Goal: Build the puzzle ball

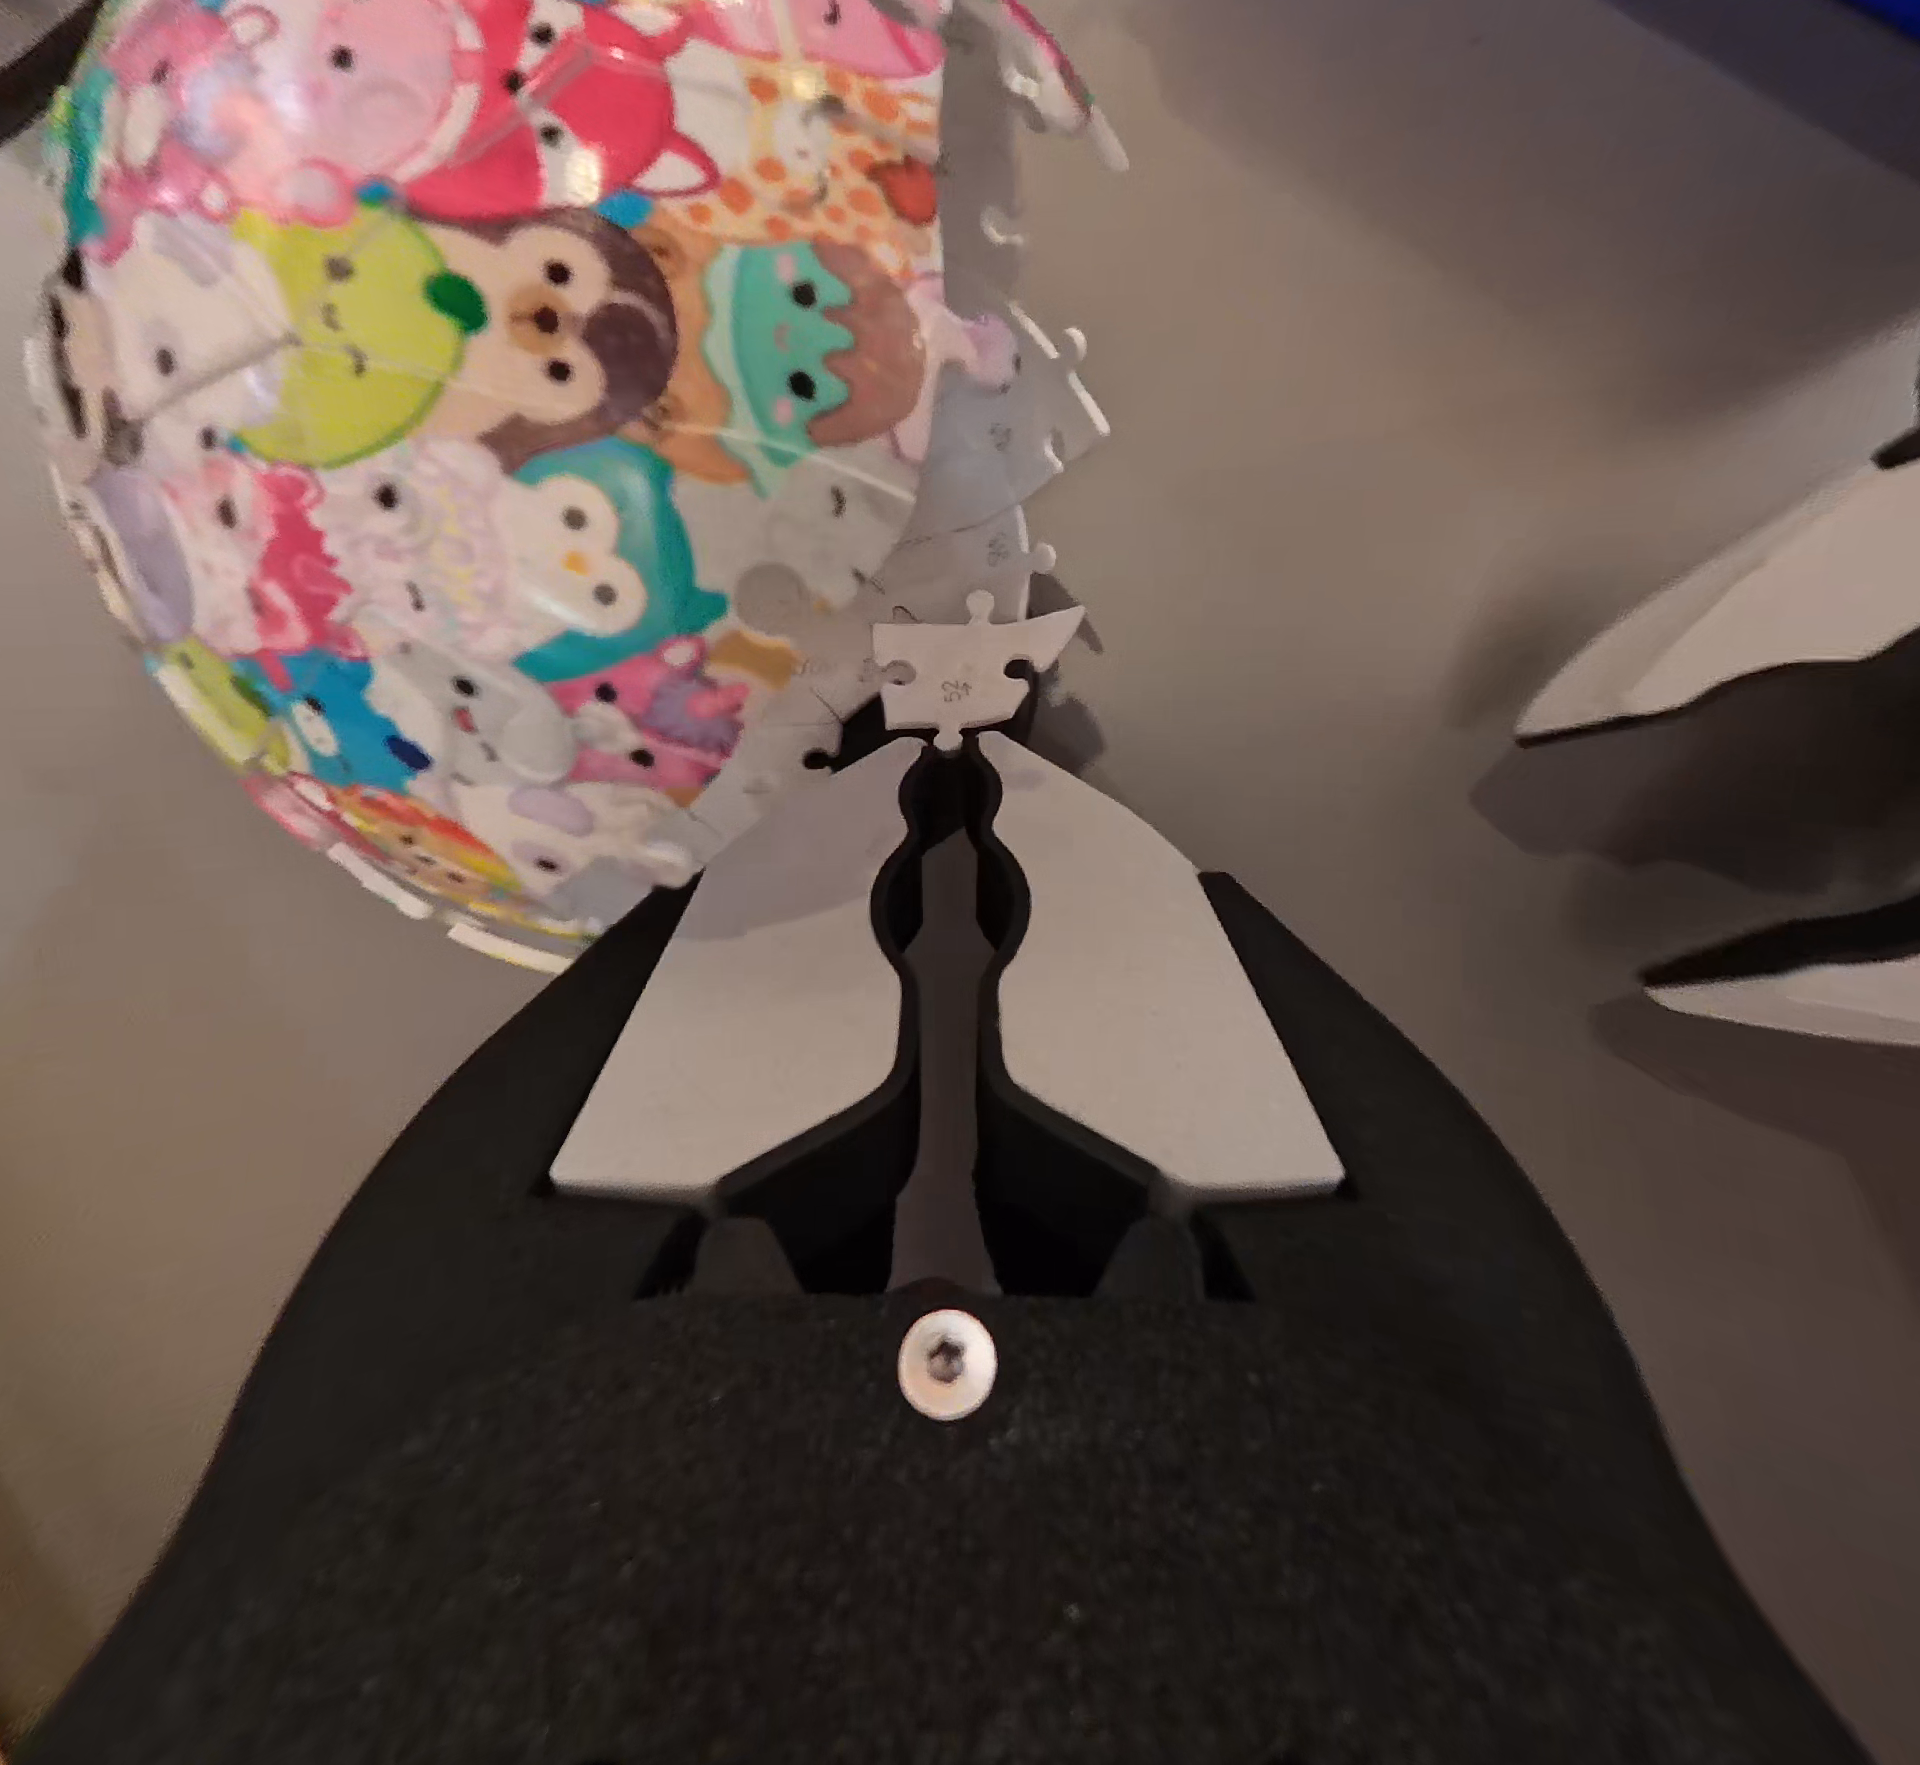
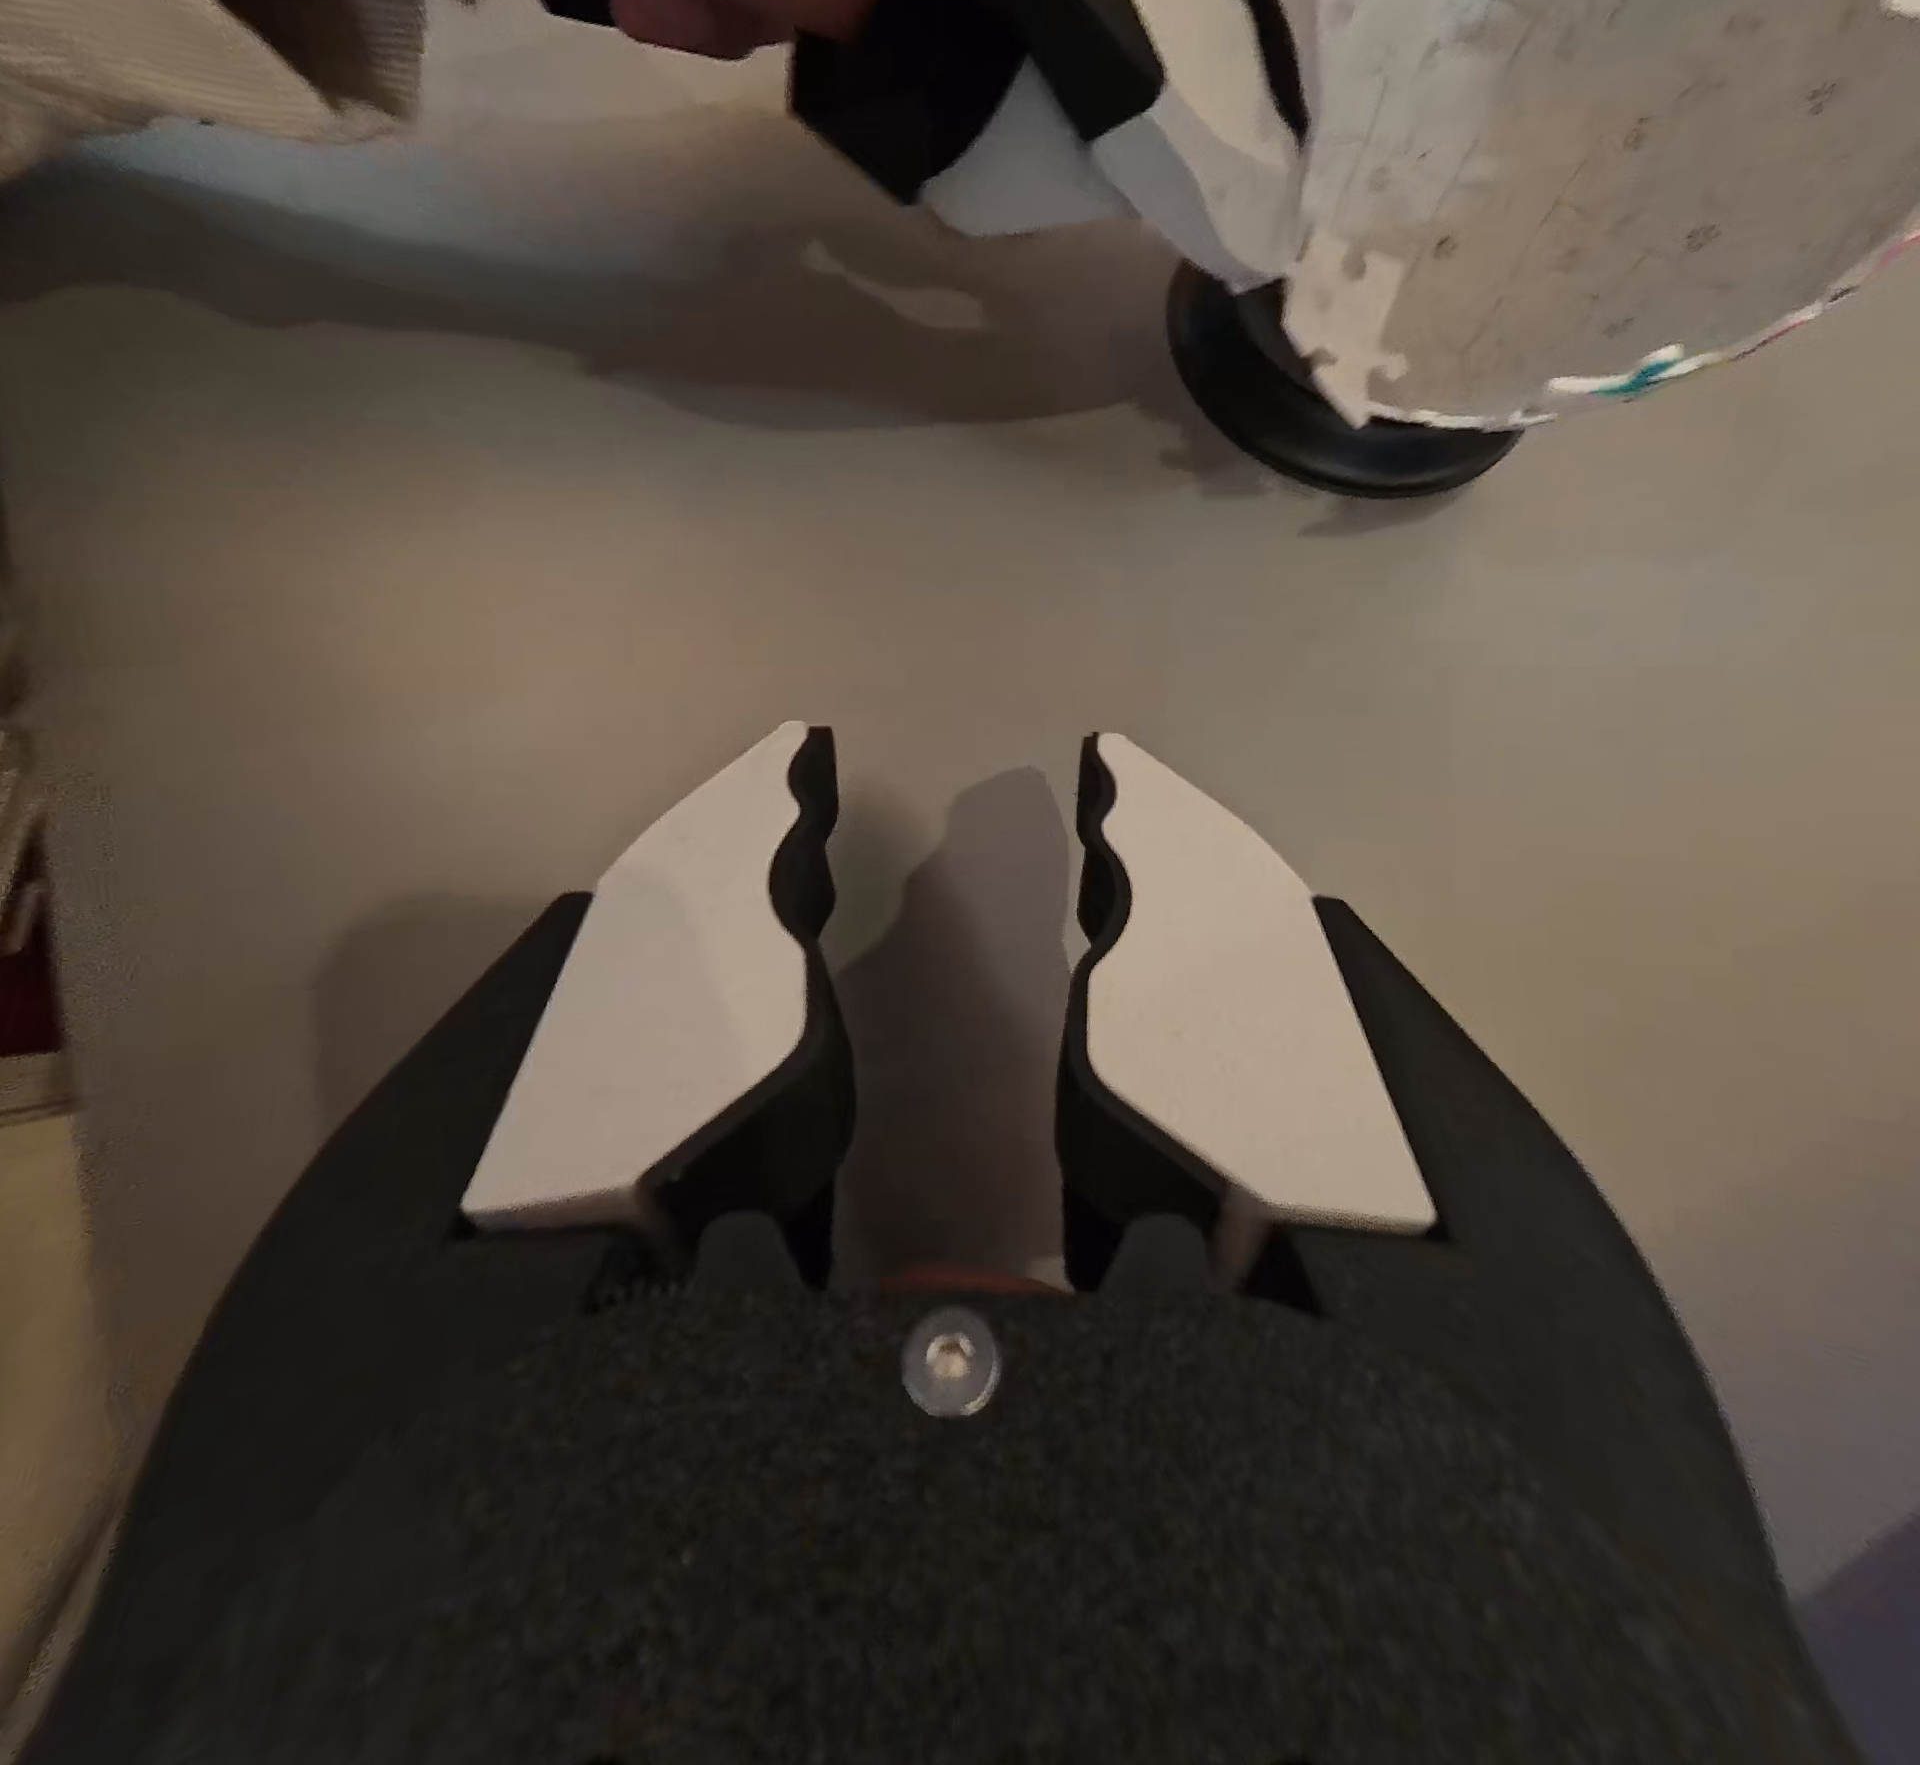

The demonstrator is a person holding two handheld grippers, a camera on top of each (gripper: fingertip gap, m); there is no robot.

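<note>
At the open edge of the puzzle ball [image 1: 488,344], standing on the desk [image 1: 1351,365], a grey puzzle piece [image 1: 961,676] is being pinched by the left gripper [image 1: 948,759]; its tabs need aligning. The right gripper [image 2: 956,759] is being held apart, jaws wide and empty.

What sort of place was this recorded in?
Probably an indoor desk or work table: a plain grey tabletop, the puzzle ball on a black stand, nothing domestic or industrial around.
</note>
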